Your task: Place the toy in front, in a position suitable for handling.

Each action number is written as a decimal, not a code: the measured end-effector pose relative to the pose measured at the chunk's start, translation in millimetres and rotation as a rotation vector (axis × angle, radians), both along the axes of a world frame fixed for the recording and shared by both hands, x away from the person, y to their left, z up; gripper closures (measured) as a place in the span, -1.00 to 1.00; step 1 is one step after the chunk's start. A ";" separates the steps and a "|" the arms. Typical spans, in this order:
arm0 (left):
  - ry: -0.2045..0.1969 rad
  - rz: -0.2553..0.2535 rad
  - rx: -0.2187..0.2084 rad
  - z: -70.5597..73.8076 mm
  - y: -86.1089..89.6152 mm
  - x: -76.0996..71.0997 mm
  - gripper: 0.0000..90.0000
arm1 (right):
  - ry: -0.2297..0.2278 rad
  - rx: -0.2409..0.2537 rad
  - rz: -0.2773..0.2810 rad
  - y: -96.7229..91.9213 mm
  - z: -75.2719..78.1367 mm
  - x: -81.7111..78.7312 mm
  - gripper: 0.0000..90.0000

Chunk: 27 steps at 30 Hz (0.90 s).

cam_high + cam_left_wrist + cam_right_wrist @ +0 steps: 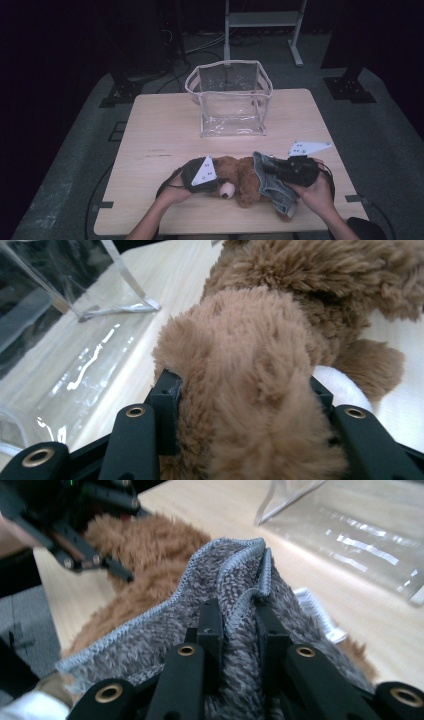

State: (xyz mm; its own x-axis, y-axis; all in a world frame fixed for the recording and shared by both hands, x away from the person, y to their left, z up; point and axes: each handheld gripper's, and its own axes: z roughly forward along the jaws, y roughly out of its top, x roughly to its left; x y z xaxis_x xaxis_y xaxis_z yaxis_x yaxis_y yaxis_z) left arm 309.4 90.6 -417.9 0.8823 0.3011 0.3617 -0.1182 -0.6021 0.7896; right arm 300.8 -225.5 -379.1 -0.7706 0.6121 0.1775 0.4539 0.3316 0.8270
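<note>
Fur fills the left tool (245,405): its black jaws are clamped on a thick brown lobe of the teddy bear (240,180), probably the head or a limb. The right tool (239,630) is closed narrow on the stitched hem of the grey fleece garment (220,575), a small pair of trousers or a vest that sits over the bear's lower half; the serged edge stands up between the jaws.

Both tools work close to the near edge of the worktop (160,120), the left one toward the middle of that edge and the right one toward the near right corner. The bear lies on its side between them, touching the garment. A clear plastic bag (230,100) with a white rim stands open at the far edge, well apart from the toy.

Risks, as I judge them: the right tool grips only a thin fold of hem, so a firm pull could slip it free or stretch the seam. The left tool holds plush pile more than stuffing, so the bear may twist or slide off the near edge under tension.

The bear is shaggy, warm brown, with a cream patch by the left tool.
</note>
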 end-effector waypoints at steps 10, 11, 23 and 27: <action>-0.036 -0.040 -0.051 -3.6 4.9 9.5 0.09 | 0.082 -0.009 -0.035 0.2 3.0 51.2 0.70; -0.012 -0.027 -0.062 -4.0 5.6 9.3 -0.02 | 0.102 -0.022 -0.020 2.7 -1.7 51.7 0.71; 0.237 -0.045 -0.074 10.6 2.3 -6.5 -0.88 | 0.018 -0.056 0.034 15.4 -19.9 -11.2 0.75; 0.239 -0.037 -0.015 6.8 -5.7 -11.5 -0.92 | -0.001 -0.074 0.049 19.8 -21.0 -23.5 0.75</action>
State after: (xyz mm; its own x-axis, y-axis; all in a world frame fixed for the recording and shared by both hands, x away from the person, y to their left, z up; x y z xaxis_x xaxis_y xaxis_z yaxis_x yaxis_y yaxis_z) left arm 297.9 85.0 -411.2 0.9528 0.2710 0.1367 0.0519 -0.5892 0.8063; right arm 277.2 -205.7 -400.1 -0.8003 0.5848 0.1324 0.4346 0.4136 0.8000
